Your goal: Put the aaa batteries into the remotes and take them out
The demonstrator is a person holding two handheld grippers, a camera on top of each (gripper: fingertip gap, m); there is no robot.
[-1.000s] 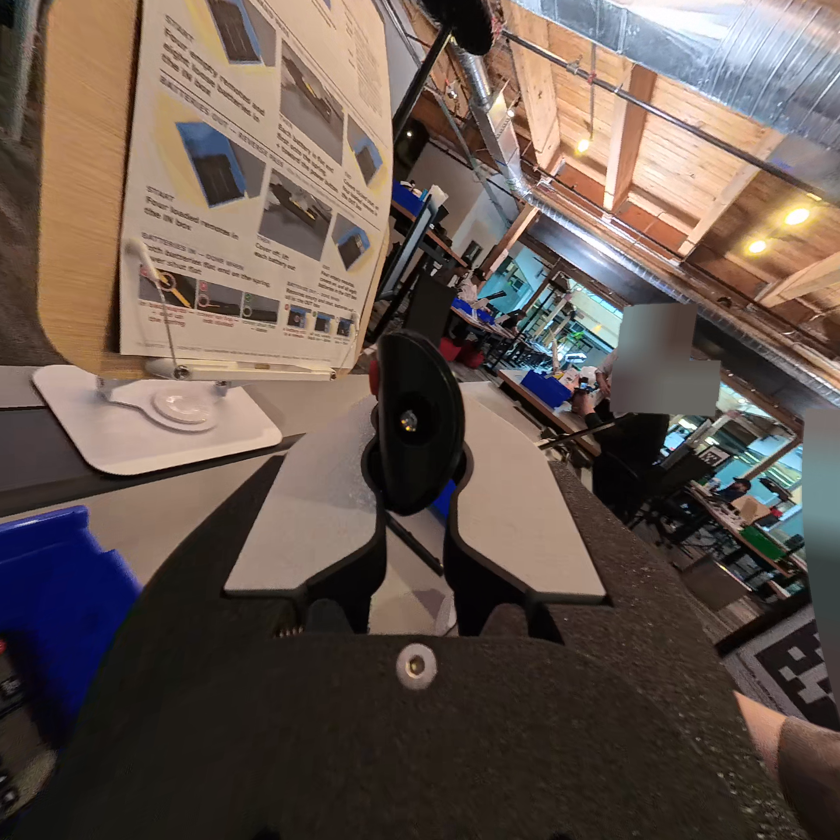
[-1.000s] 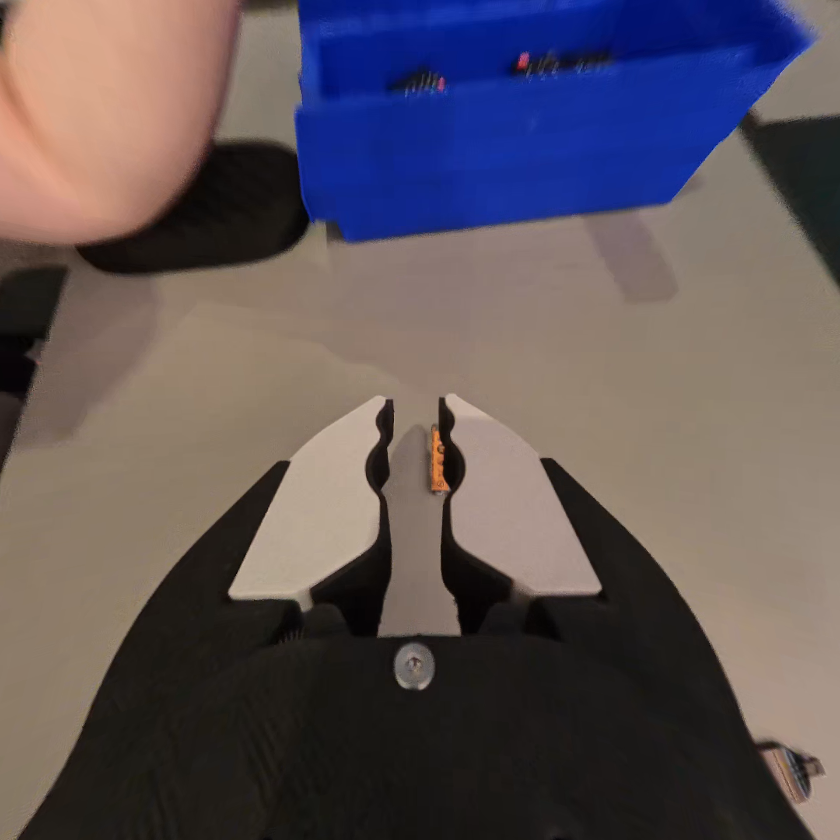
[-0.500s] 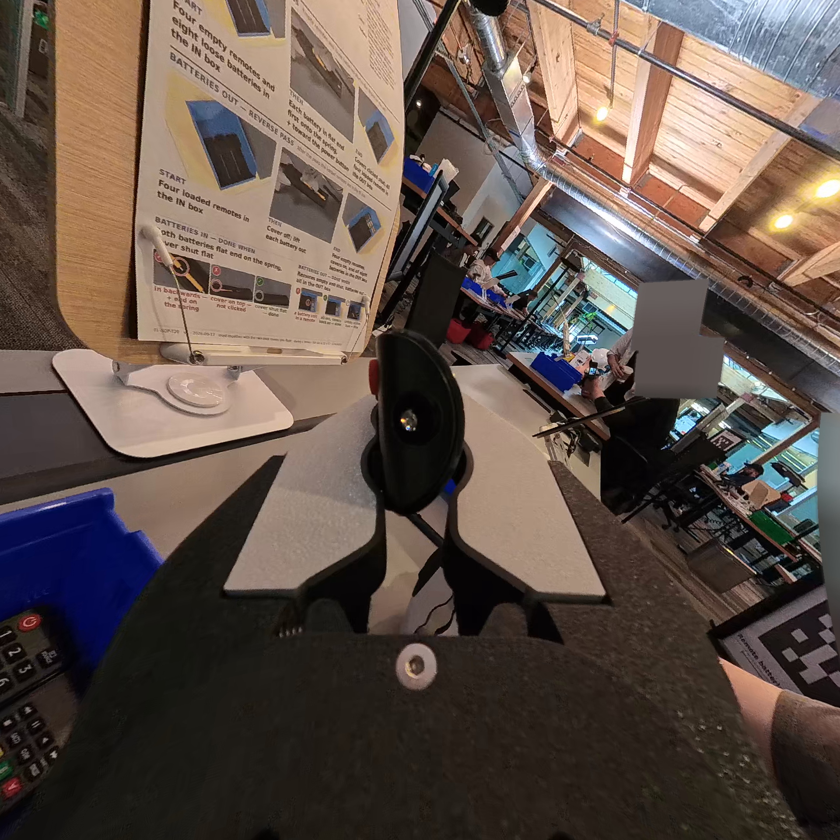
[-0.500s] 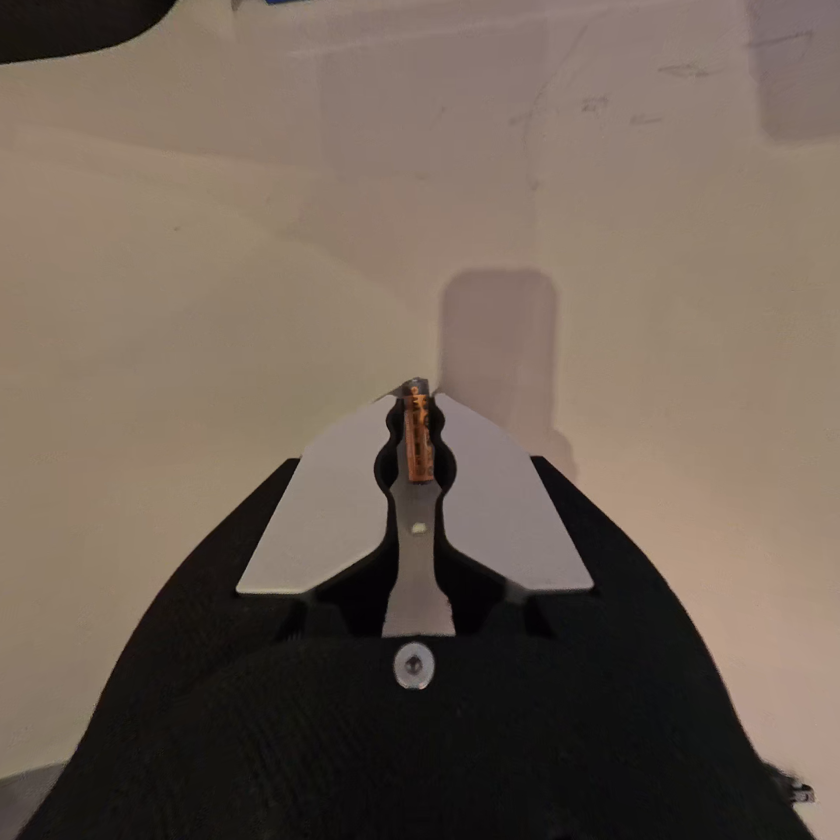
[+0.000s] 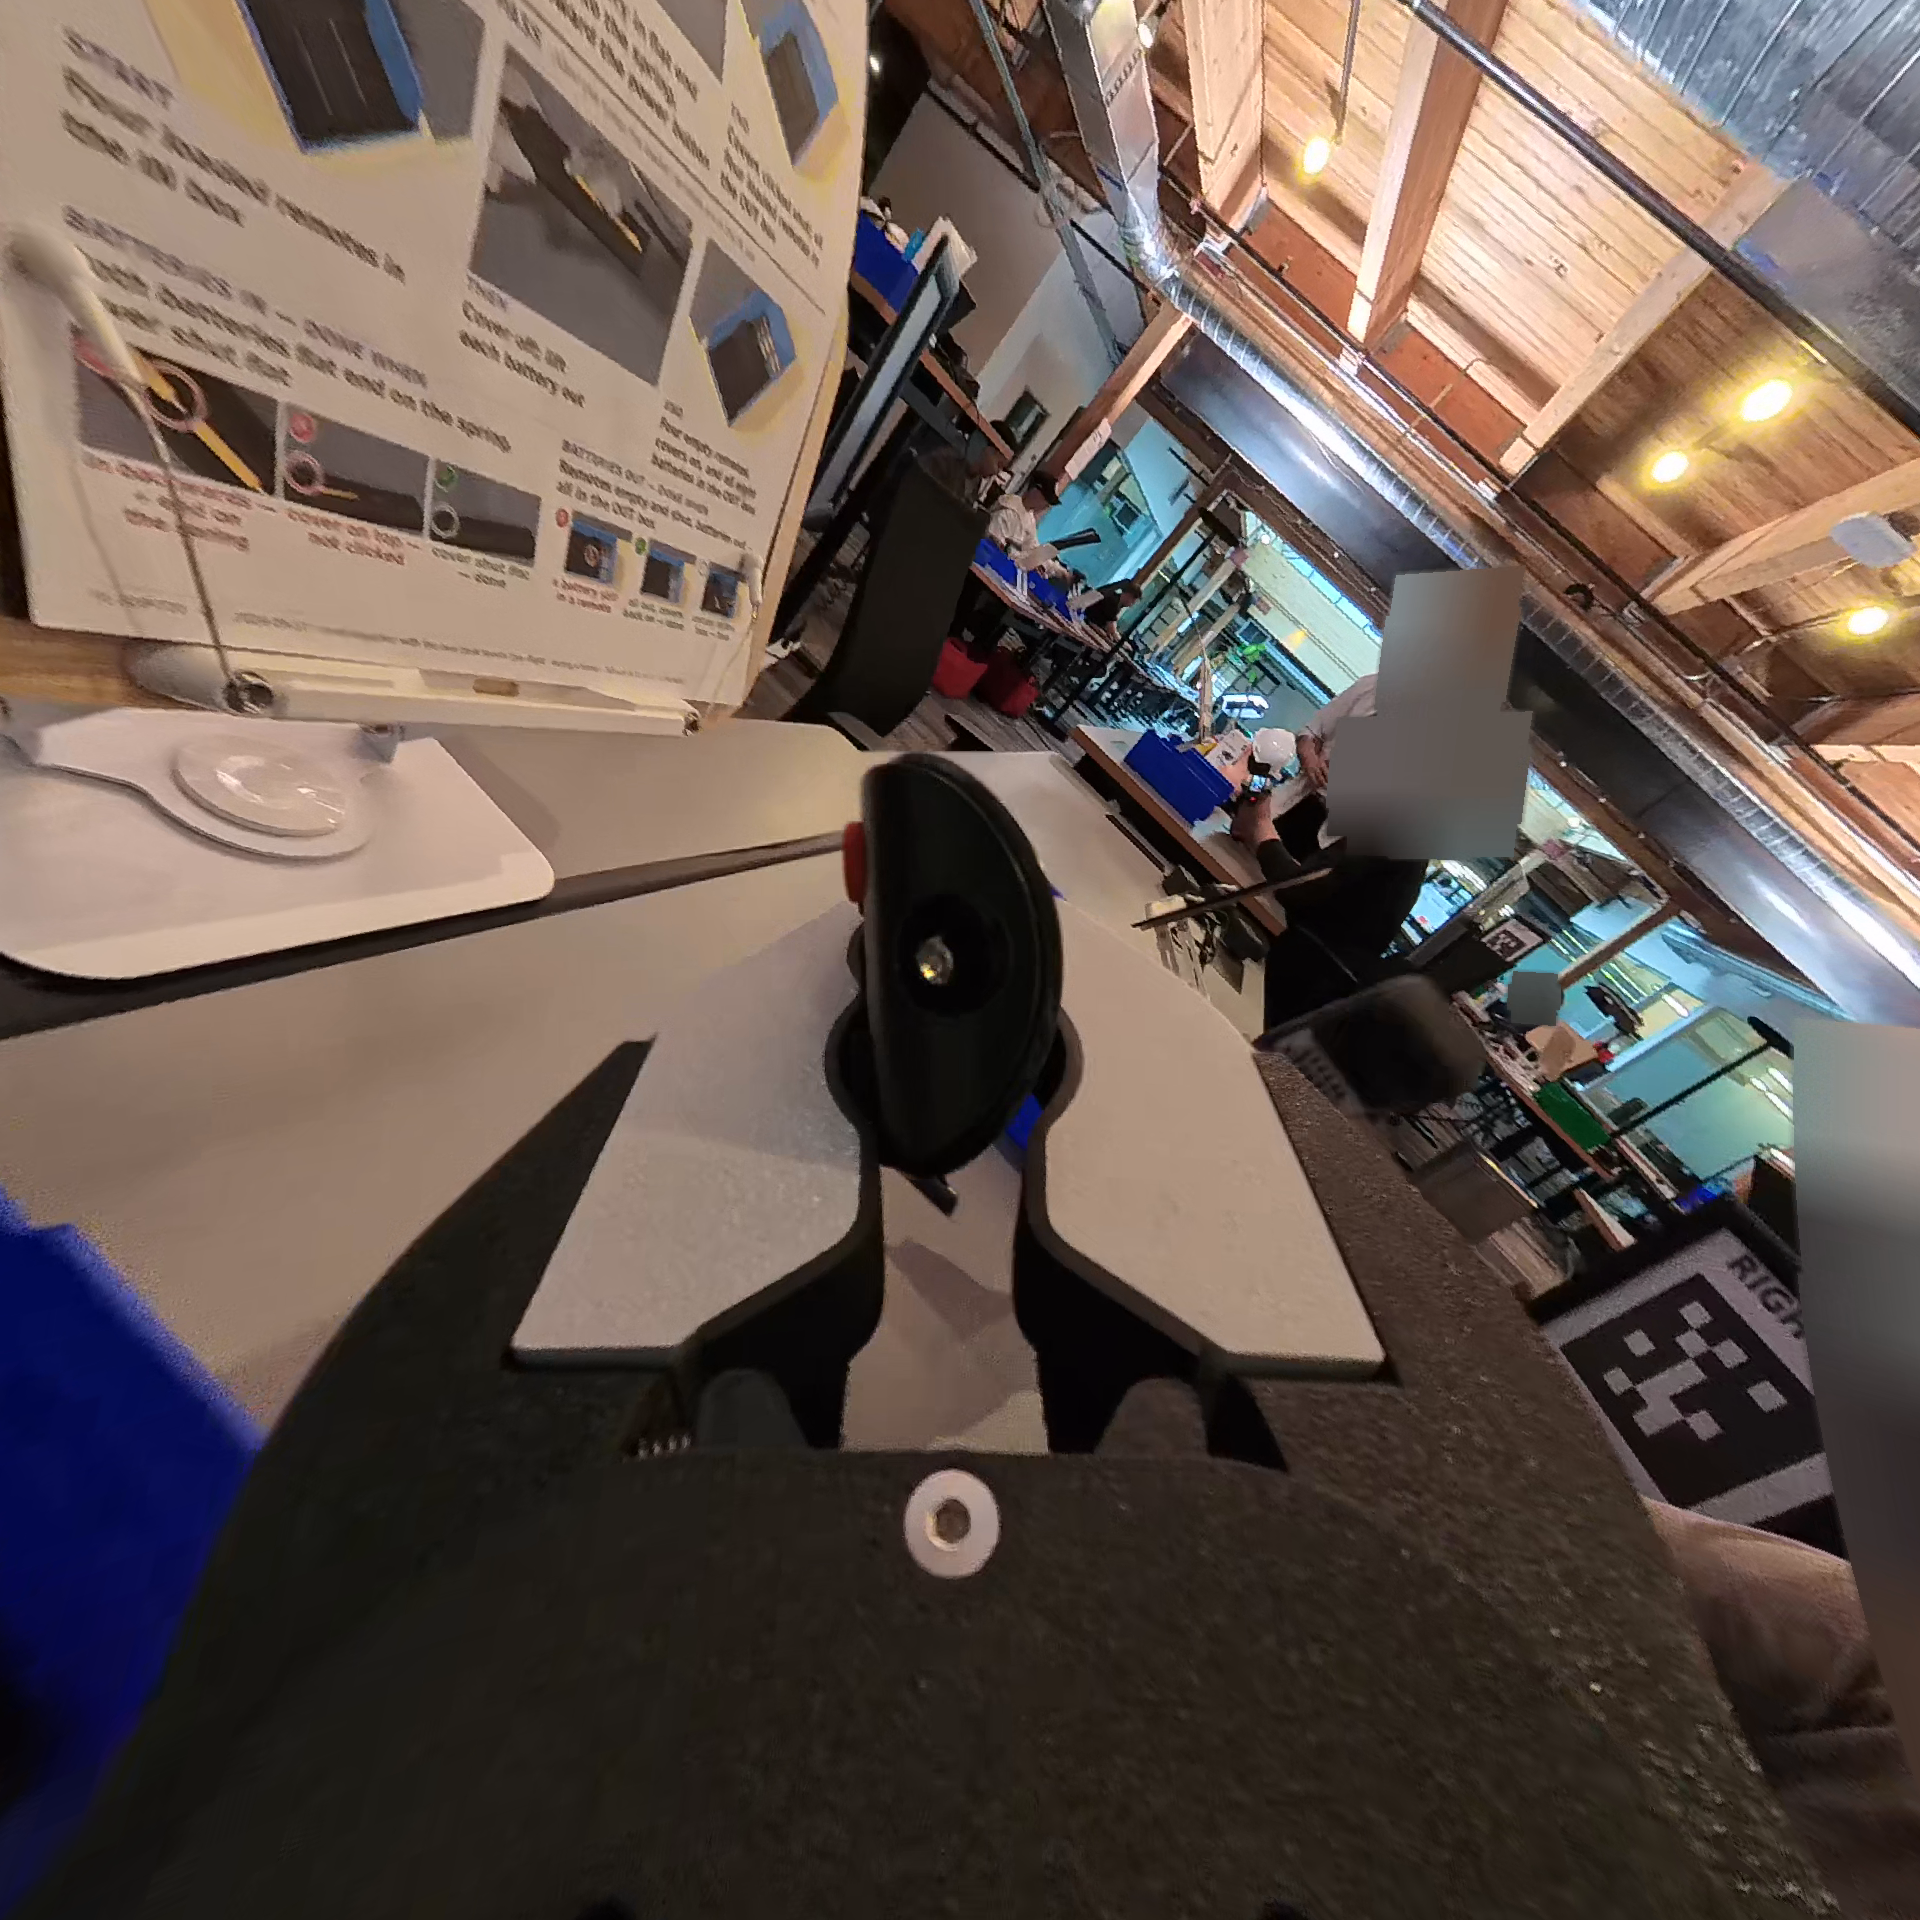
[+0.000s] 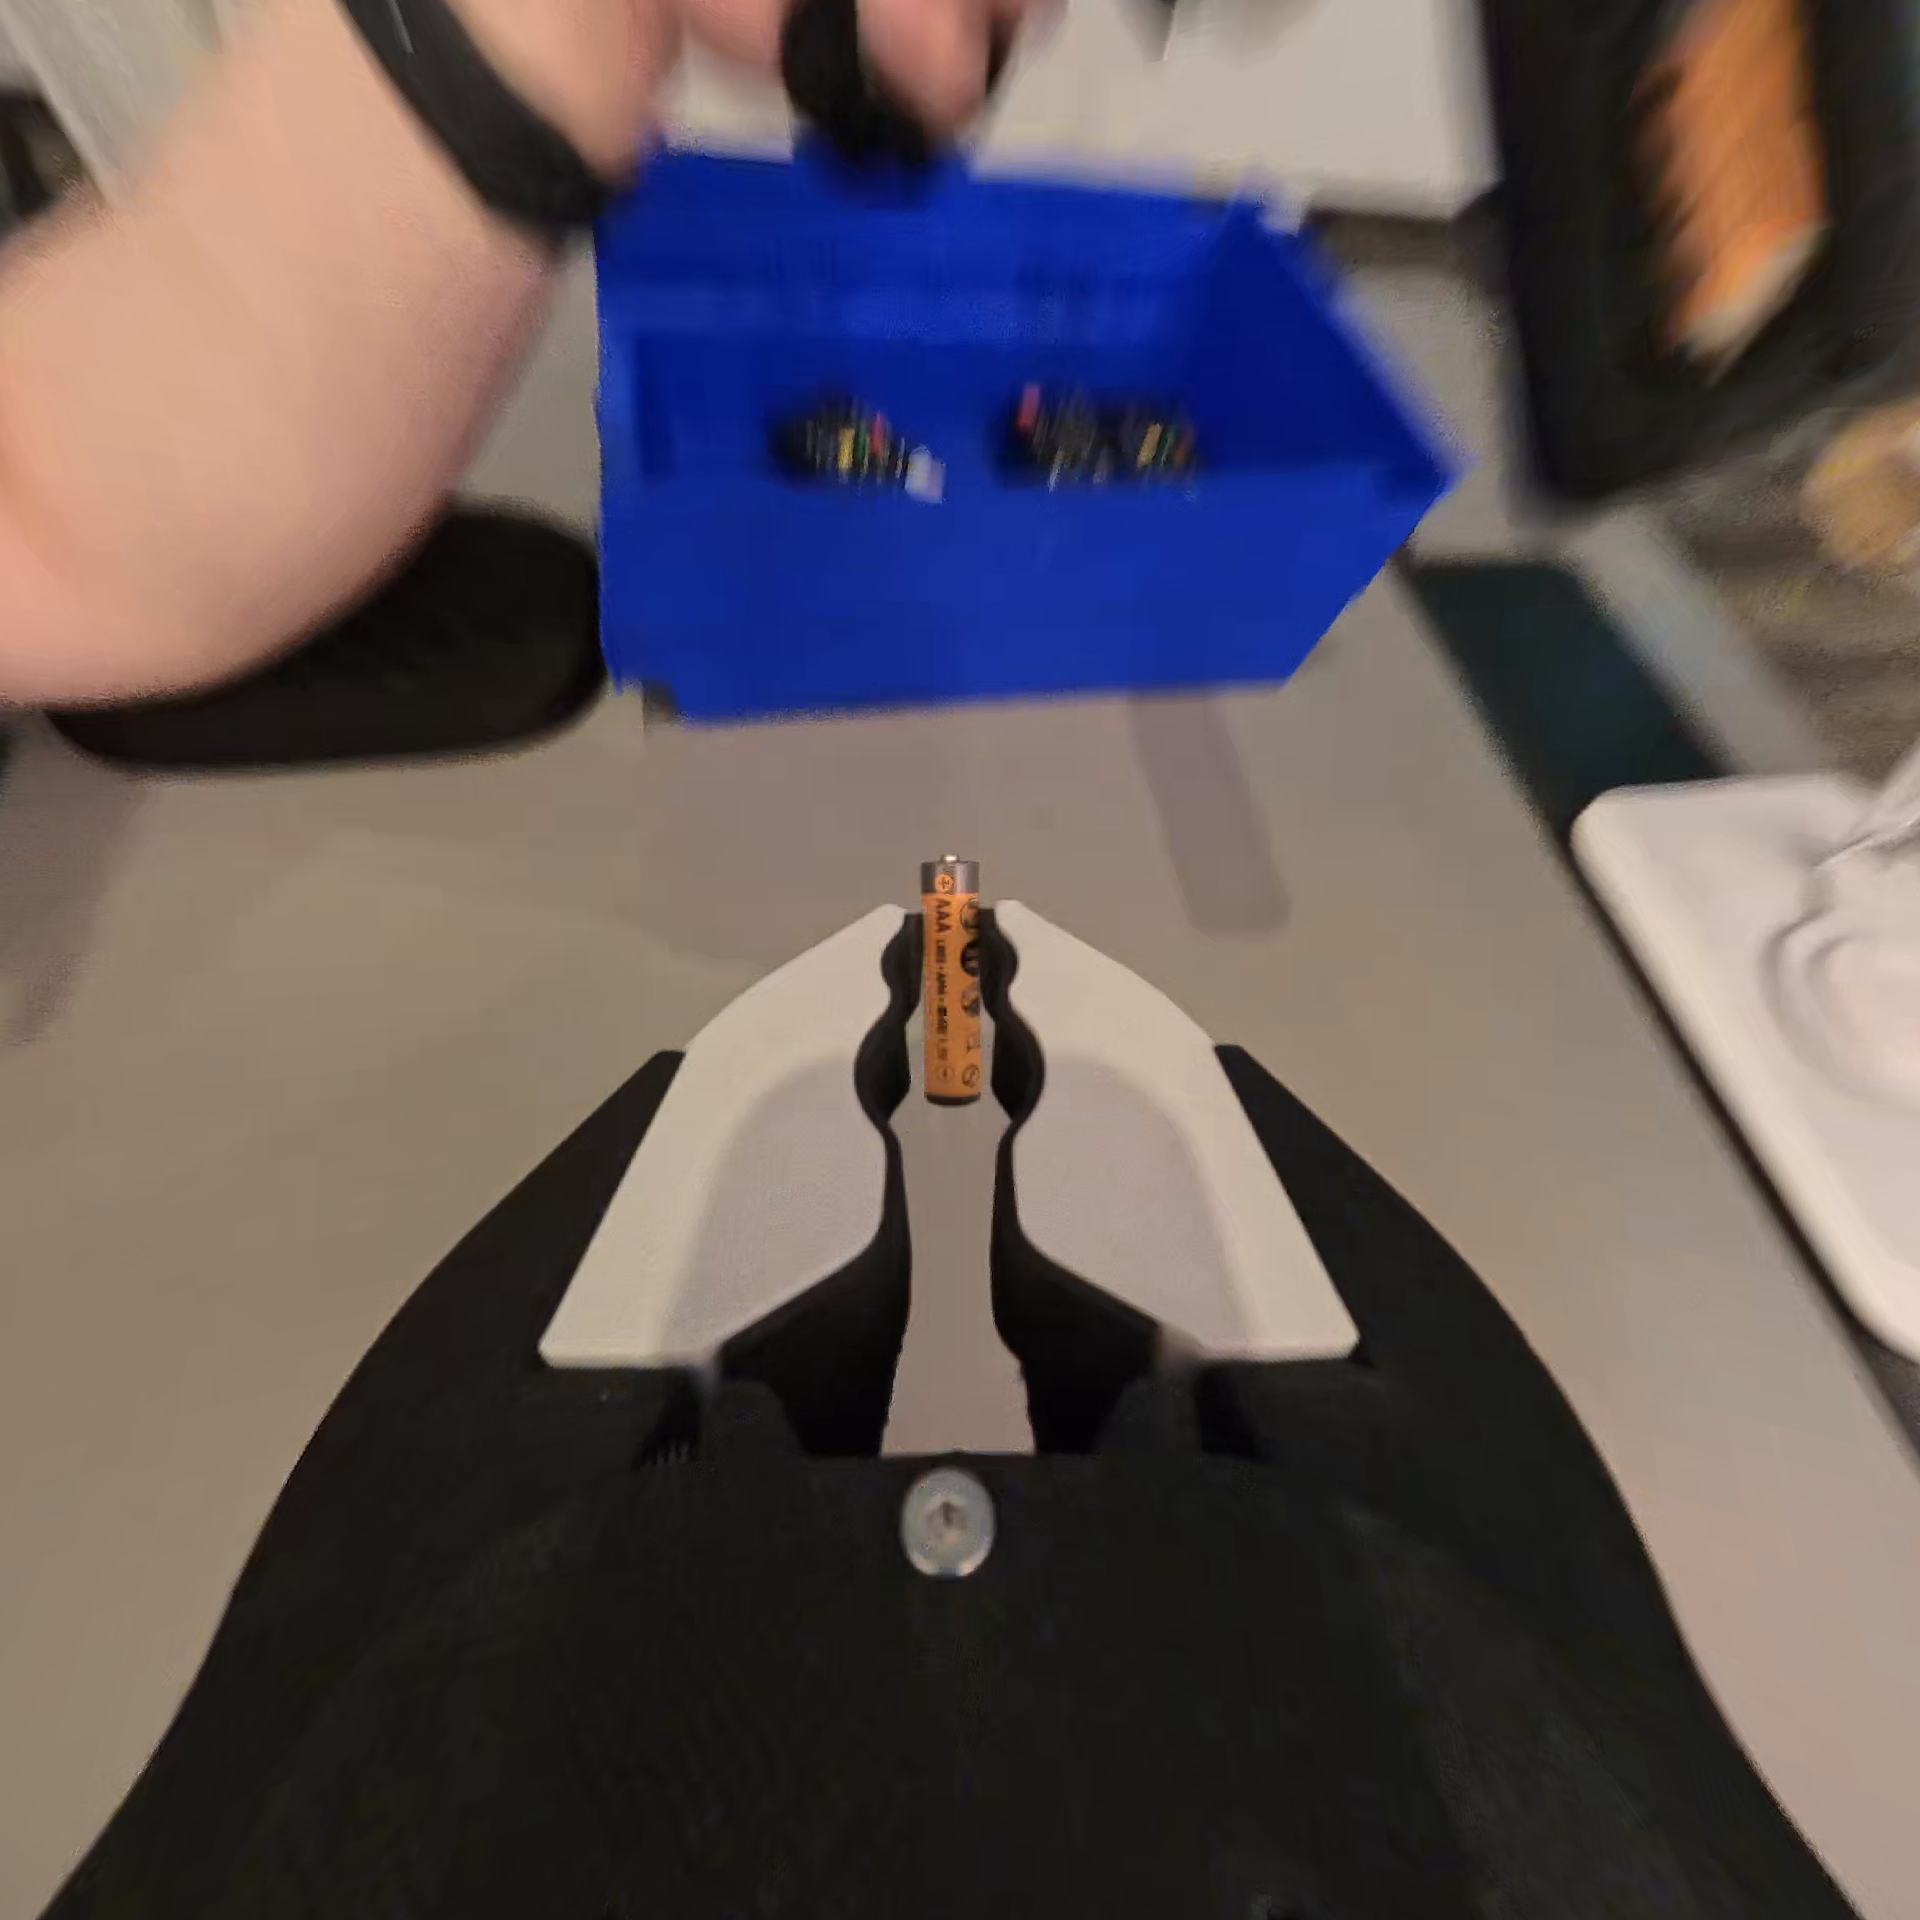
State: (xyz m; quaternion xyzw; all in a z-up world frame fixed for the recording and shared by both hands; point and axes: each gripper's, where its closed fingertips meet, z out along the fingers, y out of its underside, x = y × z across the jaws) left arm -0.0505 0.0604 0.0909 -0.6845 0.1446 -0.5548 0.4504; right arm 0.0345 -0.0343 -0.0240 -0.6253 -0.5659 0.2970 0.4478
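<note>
My left gripper [image 5: 951, 997] is shut on a black remote [image 5: 956, 977], held end-on with its tip pointing up and away and a red button at its left edge. My right gripper [image 6: 951, 925] is shut on an orange AAA battery [image 6: 951, 997], held upright above the grey table [image 6: 312, 987], its plus end sticking out past the fingertips. A blue bin [image 6: 997, 436] with two remotes in it stands on the table beyond the battery, blurred. The right gripper's marker tag [image 5: 1704, 1371] shows at the right of the left wrist view.
An instruction sheet on a white stand [image 5: 239, 831] is at the back left in the left wrist view; the stand's base [image 6: 1766, 1039] is at the right in the right wrist view. A blue bin corner [image 5: 94, 1455] is lower left. A person's forearm [image 6: 229, 416] crosses the upper left.
The right gripper tilted up from looking down at the table, still holding the battery, and the blue bin came back into view. The left gripper with the remote swung slightly; the bin's remote left its view.
</note>
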